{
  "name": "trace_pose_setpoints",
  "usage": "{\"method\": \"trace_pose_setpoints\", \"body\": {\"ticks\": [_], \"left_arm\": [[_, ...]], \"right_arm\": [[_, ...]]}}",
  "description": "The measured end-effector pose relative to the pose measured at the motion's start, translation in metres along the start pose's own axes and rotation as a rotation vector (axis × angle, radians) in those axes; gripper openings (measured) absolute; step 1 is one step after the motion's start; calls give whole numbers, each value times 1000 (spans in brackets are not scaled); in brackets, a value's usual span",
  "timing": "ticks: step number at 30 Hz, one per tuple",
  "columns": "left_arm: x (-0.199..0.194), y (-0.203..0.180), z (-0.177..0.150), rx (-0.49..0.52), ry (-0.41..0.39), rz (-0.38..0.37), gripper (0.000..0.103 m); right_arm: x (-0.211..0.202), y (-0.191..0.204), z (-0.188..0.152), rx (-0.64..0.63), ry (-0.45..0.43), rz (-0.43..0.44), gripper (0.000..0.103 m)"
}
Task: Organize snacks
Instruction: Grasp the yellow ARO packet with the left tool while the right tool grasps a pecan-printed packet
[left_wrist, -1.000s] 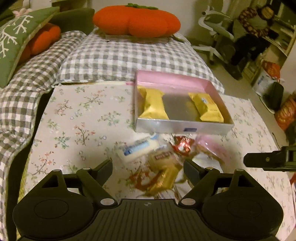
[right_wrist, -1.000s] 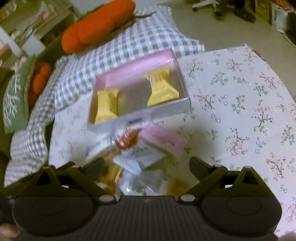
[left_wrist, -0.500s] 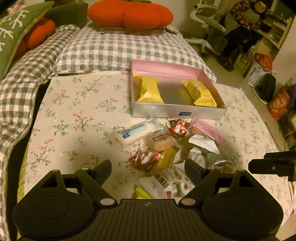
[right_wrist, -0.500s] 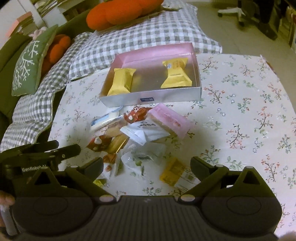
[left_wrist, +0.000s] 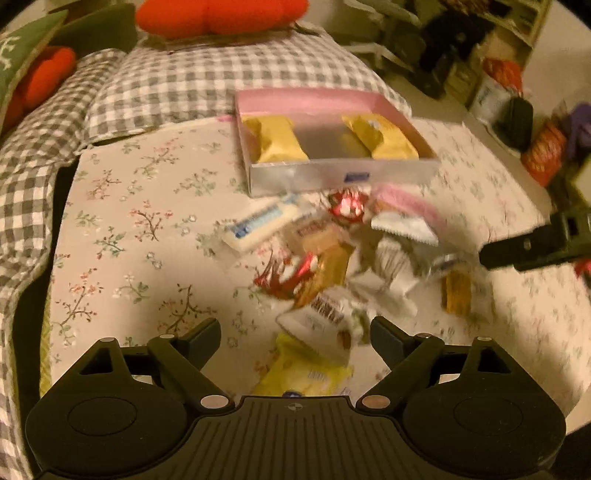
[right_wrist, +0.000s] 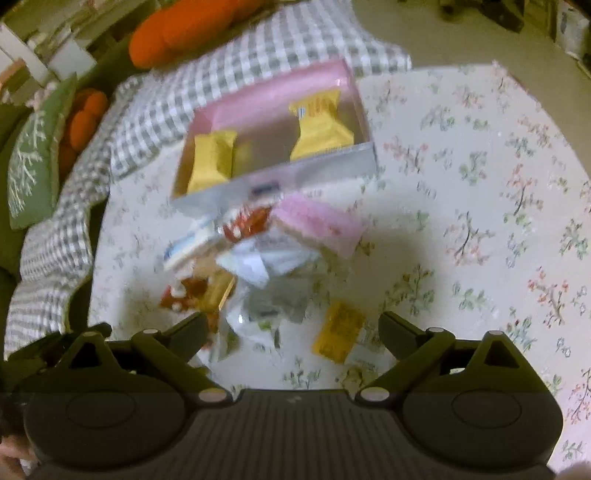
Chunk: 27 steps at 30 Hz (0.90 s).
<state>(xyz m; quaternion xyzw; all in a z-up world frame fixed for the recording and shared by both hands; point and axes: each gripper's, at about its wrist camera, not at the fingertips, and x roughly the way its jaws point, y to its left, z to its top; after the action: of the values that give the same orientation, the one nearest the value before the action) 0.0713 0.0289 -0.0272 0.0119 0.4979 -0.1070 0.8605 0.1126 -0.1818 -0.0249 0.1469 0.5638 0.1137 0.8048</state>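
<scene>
Nearer now: box (left_wrist: 343, 176), long axis crosswise

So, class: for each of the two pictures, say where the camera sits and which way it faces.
Left wrist: on the left gripper, angled down at the snack pile; its own open fingers show, with the right gripper at the right edge.
Right wrist: on the right gripper, angled down at the table; its open fingers show.
Shared: the pink box with two yellow packets, and the floral cloth.
</scene>
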Motion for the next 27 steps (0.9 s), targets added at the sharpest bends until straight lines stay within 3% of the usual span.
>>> {"method": "trace_pose_setpoints", "body": {"ticks": [10,20,27], "left_arm": [[20,-23,-26,197,71,29,90],[38,-22,-32,248,115,65,86],[44,-25,-35,280,130,74,76]], "right_arm": [[10,2,-1,22,23,-8,95],[31,1,-5,75,67,18,94],[44,2,-8,138,20,53,94]]}}
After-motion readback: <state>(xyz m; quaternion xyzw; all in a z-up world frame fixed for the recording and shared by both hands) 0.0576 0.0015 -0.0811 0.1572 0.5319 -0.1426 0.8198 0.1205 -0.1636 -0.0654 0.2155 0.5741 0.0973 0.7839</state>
